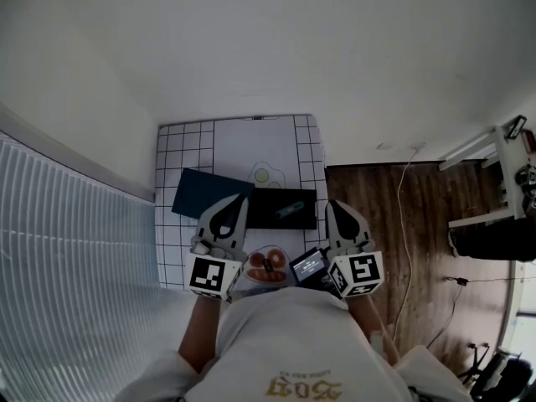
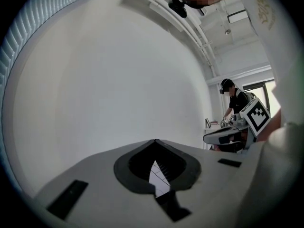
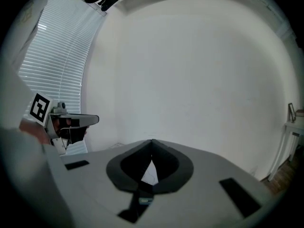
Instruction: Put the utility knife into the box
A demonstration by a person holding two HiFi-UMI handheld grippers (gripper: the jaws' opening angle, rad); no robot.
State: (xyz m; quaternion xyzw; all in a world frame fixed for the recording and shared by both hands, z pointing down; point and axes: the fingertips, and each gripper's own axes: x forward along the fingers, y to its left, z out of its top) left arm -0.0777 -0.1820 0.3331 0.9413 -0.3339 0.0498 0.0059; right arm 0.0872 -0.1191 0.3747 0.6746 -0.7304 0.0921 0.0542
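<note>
Left gripper (image 1: 238,199) and right gripper (image 1: 336,205), jaws together and empty, utility knife (image 1: 291,208) ahead between them on black box (image 1: 263,213).

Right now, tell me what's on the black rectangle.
A greenish utility knife lies on the black rectangle; the left hand-held gripper covers its left edge, hiding anything there.

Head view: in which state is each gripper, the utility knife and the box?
left gripper: shut, empty.
right gripper: shut, empty.
utility knife: lying flat in the black box, not held.
black box: open, on the checked table.
dark blue board: flat, beside the box.
</note>
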